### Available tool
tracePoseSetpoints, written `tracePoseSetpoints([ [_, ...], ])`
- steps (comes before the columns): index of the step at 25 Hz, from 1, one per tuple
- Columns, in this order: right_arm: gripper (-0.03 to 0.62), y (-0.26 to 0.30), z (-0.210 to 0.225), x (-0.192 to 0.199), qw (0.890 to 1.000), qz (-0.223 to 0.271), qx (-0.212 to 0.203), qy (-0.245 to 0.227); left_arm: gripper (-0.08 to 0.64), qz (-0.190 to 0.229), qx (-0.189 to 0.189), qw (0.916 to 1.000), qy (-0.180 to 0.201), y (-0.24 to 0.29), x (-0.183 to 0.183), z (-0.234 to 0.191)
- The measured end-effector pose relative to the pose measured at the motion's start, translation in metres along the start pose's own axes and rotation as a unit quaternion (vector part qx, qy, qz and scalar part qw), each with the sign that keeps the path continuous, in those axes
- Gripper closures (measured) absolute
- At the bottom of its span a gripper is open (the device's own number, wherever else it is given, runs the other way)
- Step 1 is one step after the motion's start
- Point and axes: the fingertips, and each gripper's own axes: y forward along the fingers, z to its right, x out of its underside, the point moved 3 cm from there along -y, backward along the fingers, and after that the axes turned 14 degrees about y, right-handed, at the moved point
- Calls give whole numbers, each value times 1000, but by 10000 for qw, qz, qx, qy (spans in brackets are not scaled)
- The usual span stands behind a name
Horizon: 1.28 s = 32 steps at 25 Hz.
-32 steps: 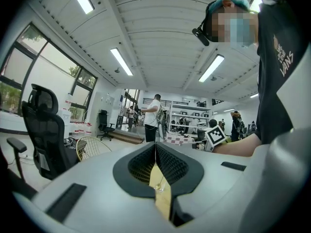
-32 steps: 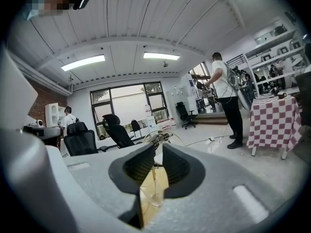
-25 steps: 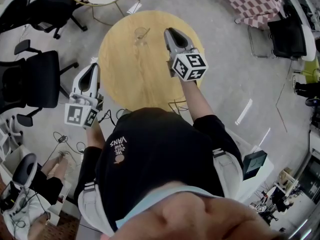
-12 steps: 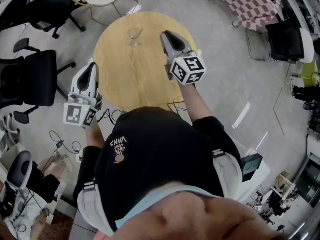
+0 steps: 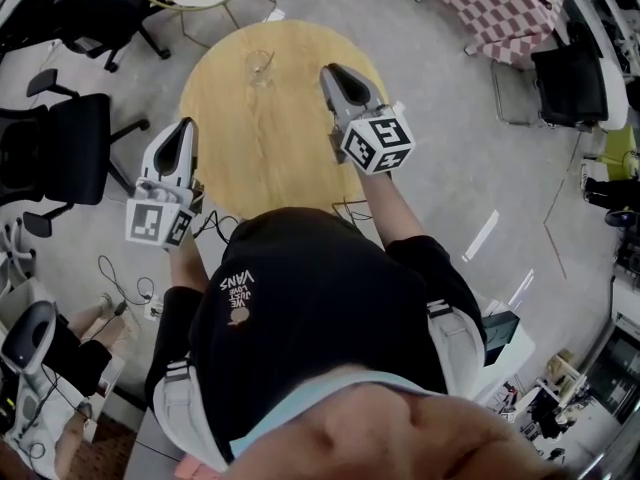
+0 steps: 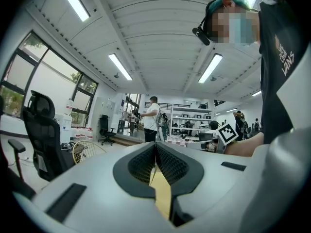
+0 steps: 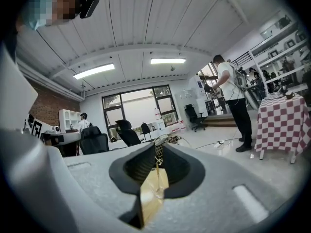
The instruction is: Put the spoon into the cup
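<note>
round wooden surface on a grey floor; black office chairs at 9 o'clock, a checked cloth at 1 o'clock. the clear cup stands at the surface's 11 o'clock with the spoon leaning in it. left gripper fingers are pressed together and empty; right gripper fingers are a narrow slit apart and empty.

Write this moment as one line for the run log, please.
left gripper shut, empty, beside wooden table | right gripper narrowly open, empty, over table | spoon apparently standing in glass cup
</note>
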Motion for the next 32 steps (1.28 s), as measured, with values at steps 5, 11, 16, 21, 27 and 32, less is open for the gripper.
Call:
tracePoseSetpoints([
  [5, 551, -20, -1, 0, 9999, 9, -101, -40, 563, 28, -59, 10000, 64, -7, -6, 19],
  [11, 551, -41, -2, 0, 9997, -34, -219, -91, 563, 53, -166, 9998, 108, -14, -11, 37],
  [16, 551, -58, -5, -3, 9993, -7, -350, -142, 563, 64, -250, 9996, 136, -21, -13, 52],
  [21, 551, -74, -6, -3, 9989, -13, -437, -149, 563, 78, -290, 9994, 146, -25, -14, 65],
  [27, 552, -89, -6, 0, 9983, -128, -537, -172, 563, 88, -353, 9993, 109, -26, -13, 79],
  [32, 591, -100, -2, 3, 9979, -143, -599, -179, 563, 100, -403, 9991, 76, -24, -9, 94],
])
